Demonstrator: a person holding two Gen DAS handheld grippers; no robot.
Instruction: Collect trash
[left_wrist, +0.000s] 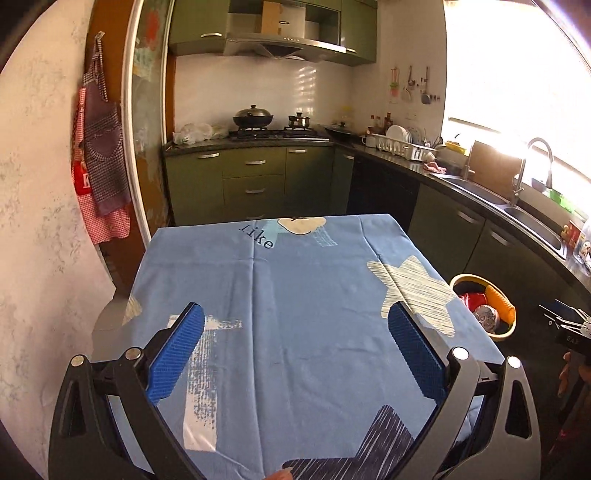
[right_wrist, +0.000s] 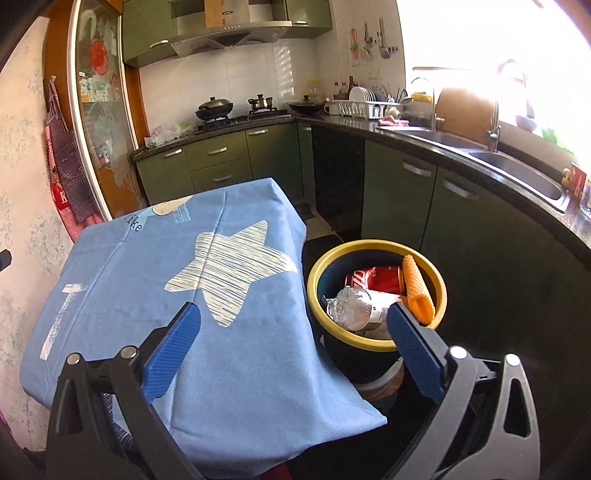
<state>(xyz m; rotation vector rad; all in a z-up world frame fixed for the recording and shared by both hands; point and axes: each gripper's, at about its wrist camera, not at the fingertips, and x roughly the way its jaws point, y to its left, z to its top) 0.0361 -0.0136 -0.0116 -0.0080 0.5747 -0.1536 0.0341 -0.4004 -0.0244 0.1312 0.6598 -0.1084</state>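
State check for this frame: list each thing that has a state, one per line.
left gripper: open, nothing between the fingers
right gripper: open, nothing between the fingers
trash bin: uncovered, holding trash
plastic bottle: crumpled, in the bin
red can: in the bin
corn cob: in the bin, against the rim
tablecloth: spread flat over the table
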